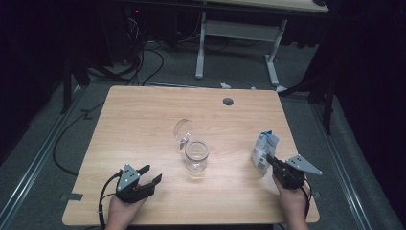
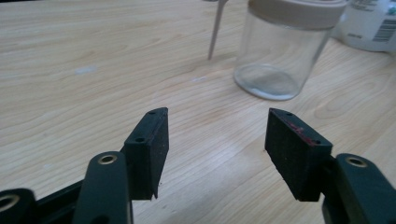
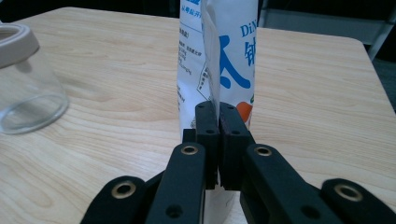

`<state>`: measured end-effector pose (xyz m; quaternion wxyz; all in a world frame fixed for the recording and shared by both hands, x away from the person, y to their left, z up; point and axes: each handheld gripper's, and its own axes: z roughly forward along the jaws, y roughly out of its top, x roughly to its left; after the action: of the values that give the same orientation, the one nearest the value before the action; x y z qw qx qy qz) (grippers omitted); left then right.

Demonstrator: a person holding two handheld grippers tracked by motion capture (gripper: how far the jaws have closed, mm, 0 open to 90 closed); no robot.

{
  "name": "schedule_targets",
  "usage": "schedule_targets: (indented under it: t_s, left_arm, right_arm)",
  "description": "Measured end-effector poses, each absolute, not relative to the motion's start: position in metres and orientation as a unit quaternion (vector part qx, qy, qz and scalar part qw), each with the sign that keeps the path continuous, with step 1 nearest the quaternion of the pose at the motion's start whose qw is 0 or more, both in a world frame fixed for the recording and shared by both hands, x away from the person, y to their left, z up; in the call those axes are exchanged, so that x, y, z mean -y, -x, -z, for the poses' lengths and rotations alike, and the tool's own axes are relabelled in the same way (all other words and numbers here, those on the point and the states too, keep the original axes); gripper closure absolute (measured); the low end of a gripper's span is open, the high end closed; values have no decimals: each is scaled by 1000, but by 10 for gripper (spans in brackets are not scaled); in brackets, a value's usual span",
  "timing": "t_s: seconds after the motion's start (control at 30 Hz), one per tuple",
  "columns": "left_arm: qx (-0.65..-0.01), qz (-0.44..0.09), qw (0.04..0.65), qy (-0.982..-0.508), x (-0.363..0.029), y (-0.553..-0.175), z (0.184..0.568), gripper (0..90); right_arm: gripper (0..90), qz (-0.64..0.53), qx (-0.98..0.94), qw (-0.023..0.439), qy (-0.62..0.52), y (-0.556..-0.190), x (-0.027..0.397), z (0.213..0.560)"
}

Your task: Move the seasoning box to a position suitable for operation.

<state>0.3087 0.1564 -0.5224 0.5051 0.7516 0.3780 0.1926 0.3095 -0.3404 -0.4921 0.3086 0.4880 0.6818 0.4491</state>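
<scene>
So the right claw (image 3: pixel 218 109) is pinched shut on a thin fold of the white pouch (image 1: pixel 265 150), a stand-up bag with blue print, sitting near the right edge of the bench (image 1: pixel 143 120). Grabbing that flat seam rather than the fat body makes sense to me: it gives the pads something thin to bite and should keep the bag from squashing. The left claw (image 2: pixel 217 135) is spread wide with nothing between its pads, hovering low over the wood and aimed toward the glass jar (image 1: pixel 196 155), which stands upright mid-bench with its hinged lid (image 1: pixel 183 129) flipped up and back. My guess is the jar is left open like that so the bag's contents can go in, and the free claw is lined up to steady it. As for writing: the pouch shows "DiN" in blue Latin letters up top, then big blue Chinese characters I can't fully make out, plus small print and an orange patch lower down. A barcode shows on it in the left gripper view.
</scene>
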Motion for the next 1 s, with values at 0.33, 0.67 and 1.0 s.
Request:
schedule_targets:
  t_s: [0.33, 0.67, 1.0]
  left_arm:
    - [-344, -199, 497, -771, -149, -310, 523, 258]
    - [-356, -174, 492, -775, -153, -309, 526, 218]
    - [-361, -170, 498, -770, -153, -309, 529, 176]
  right_arm:
    - [889, -441, -691, 288, -495, -308, 327, 480]
    - [892, -402, -714, 276, -502, -303, 318, 458]
    - [894, -355, -759, 235, -492, -305, 316, 429]
